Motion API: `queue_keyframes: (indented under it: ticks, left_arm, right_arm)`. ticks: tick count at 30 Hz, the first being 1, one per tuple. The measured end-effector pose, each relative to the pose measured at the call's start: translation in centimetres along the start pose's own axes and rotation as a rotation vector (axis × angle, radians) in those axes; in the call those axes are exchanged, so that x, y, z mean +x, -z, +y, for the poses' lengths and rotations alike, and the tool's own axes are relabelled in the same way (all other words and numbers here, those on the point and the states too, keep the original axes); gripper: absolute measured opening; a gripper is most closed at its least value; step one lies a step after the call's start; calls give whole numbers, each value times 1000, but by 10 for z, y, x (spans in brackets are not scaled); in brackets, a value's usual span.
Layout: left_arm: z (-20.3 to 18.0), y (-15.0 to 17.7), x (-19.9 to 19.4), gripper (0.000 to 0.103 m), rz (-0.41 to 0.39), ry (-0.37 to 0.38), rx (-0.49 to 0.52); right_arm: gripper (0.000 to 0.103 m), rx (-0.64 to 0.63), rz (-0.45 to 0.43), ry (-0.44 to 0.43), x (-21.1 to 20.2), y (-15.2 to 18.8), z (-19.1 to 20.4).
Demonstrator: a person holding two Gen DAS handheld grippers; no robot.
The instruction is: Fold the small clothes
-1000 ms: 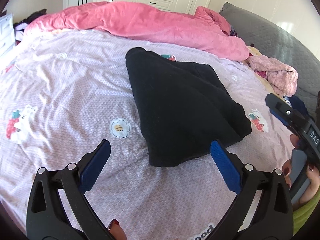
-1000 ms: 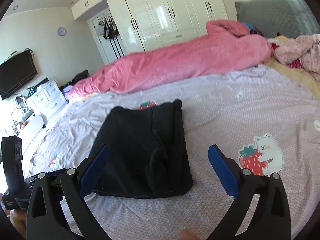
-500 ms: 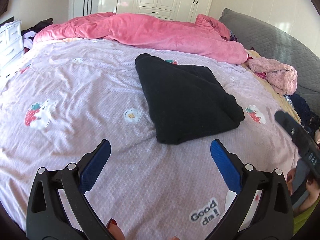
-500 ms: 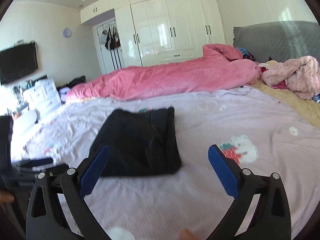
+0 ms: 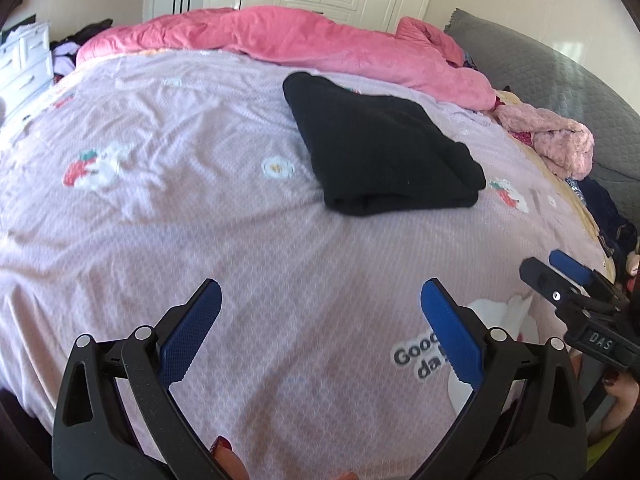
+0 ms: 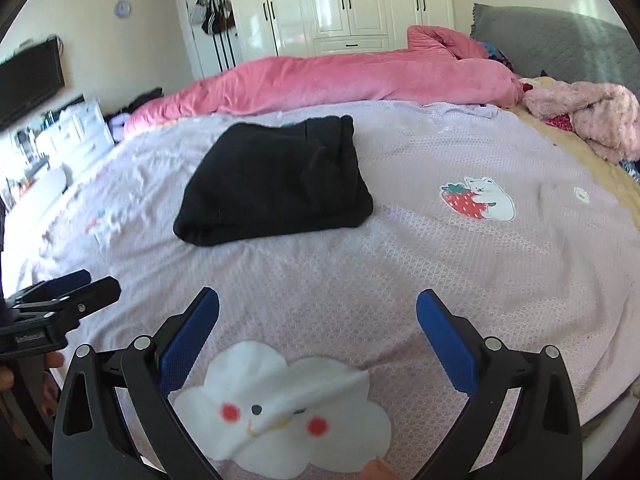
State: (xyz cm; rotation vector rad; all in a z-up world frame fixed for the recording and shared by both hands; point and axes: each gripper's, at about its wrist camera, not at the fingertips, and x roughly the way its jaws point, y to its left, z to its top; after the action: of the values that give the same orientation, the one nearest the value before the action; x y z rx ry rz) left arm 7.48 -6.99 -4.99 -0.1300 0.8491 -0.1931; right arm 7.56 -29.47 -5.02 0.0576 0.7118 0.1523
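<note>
The black garment (image 5: 382, 148) lies folded on the lilac bedsheet (image 5: 160, 208), mid-bed, in front of the pink quilt (image 5: 320, 44). Over the last second you have drawn both tools back from it (it sat far closer before), so this fold reads as finished. Its long axis runs from the near folded edge away towards the quilt. Your left gripper (image 5: 320, 320) and right gripper (image 6: 318, 320) both stand wide and empty, well apart from it.
</note>
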Motion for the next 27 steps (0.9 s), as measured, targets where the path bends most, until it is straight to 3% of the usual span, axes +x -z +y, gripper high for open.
queue_keyframes:
  ticks: [27]
  left_arm:
    - [-3,1,-8,94,-7,-60,7]
  right_arm:
    - [99,38,12,4,3,2,-7]
